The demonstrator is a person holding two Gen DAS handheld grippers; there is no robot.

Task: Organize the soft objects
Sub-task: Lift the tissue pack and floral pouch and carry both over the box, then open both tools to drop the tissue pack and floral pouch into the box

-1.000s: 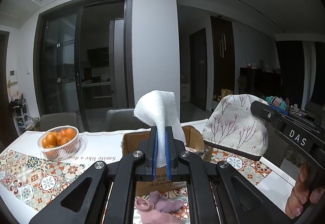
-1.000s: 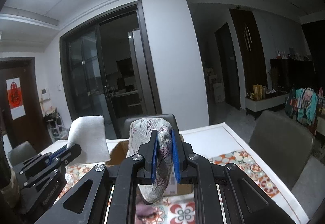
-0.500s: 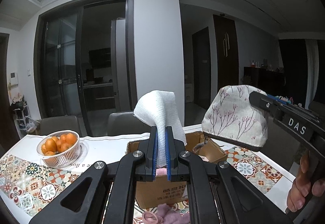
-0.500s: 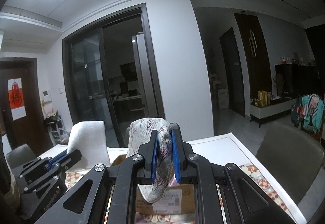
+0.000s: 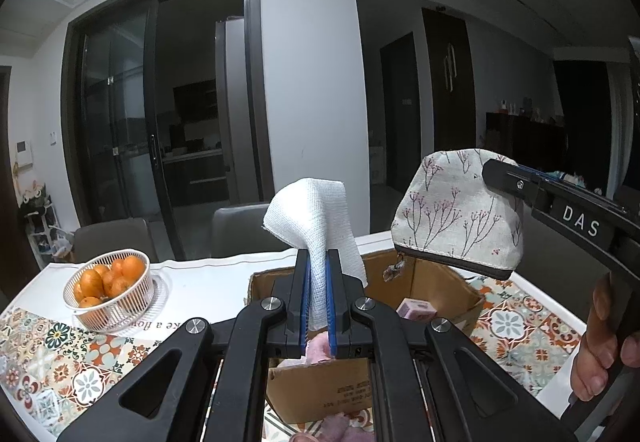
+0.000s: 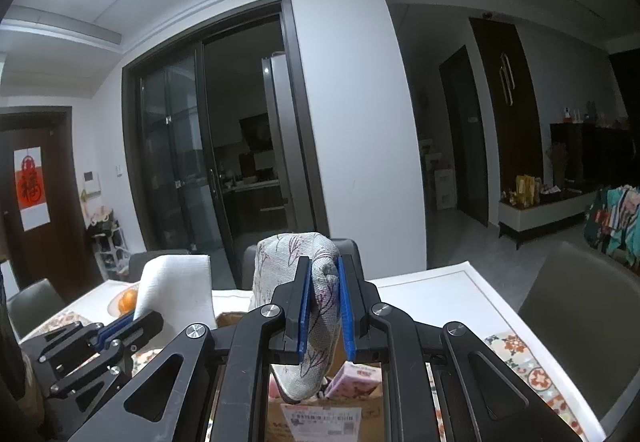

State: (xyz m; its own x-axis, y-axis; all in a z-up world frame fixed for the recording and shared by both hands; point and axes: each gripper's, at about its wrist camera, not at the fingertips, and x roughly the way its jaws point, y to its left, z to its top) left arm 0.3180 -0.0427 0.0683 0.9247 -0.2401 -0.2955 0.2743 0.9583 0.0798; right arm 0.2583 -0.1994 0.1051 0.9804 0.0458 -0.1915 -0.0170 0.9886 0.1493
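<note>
My left gripper (image 5: 318, 258) is shut on a white gauze cloth (image 5: 312, 217) and holds it above an open cardboard box (image 5: 320, 386). My right gripper (image 6: 323, 266) is shut on a floral fabric pouch (image 6: 296, 258), which also shows in the left wrist view (image 5: 456, 217), held over the box's right side. The box (image 6: 320, 418) holds a pink block (image 5: 414, 309) and pink soft things. The white cloth (image 6: 176, 286) shows at the left of the right wrist view.
A white basket of oranges (image 5: 108, 288) stands on the patterned tablecloth (image 5: 48, 358) at the left. A pink soft item (image 5: 336, 428) lies in front of the box. Grey chairs (image 5: 112, 242) stand behind the table; another chair (image 6: 576, 314) is at the right.
Both grippers have come closer to the box and slightly lower, with the cloth and the pouch still held. The box now fills more of both views.
</note>
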